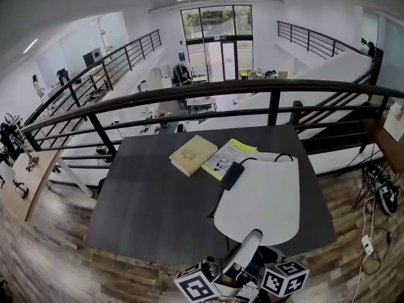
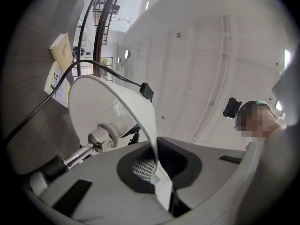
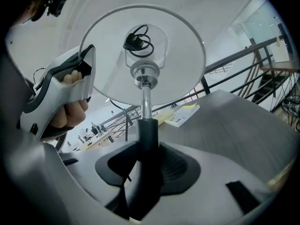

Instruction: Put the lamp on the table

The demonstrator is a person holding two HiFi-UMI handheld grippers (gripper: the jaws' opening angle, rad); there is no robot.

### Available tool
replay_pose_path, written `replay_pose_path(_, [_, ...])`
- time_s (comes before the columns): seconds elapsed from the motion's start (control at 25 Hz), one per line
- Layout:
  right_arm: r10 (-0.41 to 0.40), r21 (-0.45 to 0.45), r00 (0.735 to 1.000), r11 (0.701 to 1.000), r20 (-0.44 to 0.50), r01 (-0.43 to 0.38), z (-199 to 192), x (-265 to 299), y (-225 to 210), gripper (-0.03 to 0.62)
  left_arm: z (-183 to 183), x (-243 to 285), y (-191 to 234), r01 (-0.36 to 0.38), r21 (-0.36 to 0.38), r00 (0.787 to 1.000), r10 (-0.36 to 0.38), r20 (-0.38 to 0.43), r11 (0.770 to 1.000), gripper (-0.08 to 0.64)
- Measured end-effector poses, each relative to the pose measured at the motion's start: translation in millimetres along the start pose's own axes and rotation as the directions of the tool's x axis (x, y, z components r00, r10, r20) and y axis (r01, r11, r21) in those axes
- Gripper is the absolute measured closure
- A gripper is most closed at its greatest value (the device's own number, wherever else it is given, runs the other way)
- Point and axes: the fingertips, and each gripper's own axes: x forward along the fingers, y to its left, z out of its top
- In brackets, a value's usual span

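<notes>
I hold the lamp between both grippers above the near edge of the dark table [image 1: 151, 207]. Its wide white shade [image 1: 259, 197] hangs over the table's right half. My left gripper [image 2: 157, 168] is shut on the thin rim of the shade [image 2: 140, 107], with the chrome socket [image 2: 101, 139] to its left. My right gripper [image 3: 147, 161] is shut on the lamp's black stem [image 3: 147, 135], and the shade [image 3: 143, 55] spreads beyond it. The lamp's black cord [image 1: 278, 156] and its power adapter [image 1: 232, 175] trail over the table.
A tan book [image 1: 193, 154] and a yellow-white booklet [image 1: 228, 157] lie at the table's far side. A black railing [image 1: 189, 100] runs just behind the table above an open hall. Cables [image 1: 379, 191] lie on the wooden floor at right.
</notes>
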Motion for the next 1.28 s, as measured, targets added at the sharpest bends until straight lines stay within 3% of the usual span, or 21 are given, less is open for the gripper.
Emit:
replay_pose_path(0.32, [-0.006, 0.002, 1.000, 1.000, -0.020, 0.006, 23.0, 30.8, -37.1, 0.425, 14.1, 40.8, 30.6, -0.001, -0.037, 1.000, 0.001, 0.013, 0.999, 0.531])
replay_pose_path(0.72, [-0.004, -0.013, 0.999, 1.000, -0.045, 0.003, 60.3, 74.4, -92.5, 0.426, 28.0, 92.9, 87.9, -0.033, -0.032, 0.999, 0.034, 0.011, 0.999, 0.531])
replay_pose_path(1.28, [-0.026, 0.013, 0.998, 1.000, -0.065, 0.026, 91.6, 116.8, -177.1, 0.426, 25.0, 151.7, 177.9, -0.090, -0.044, 0.996, 0.090, -0.003, 0.995, 0.531])
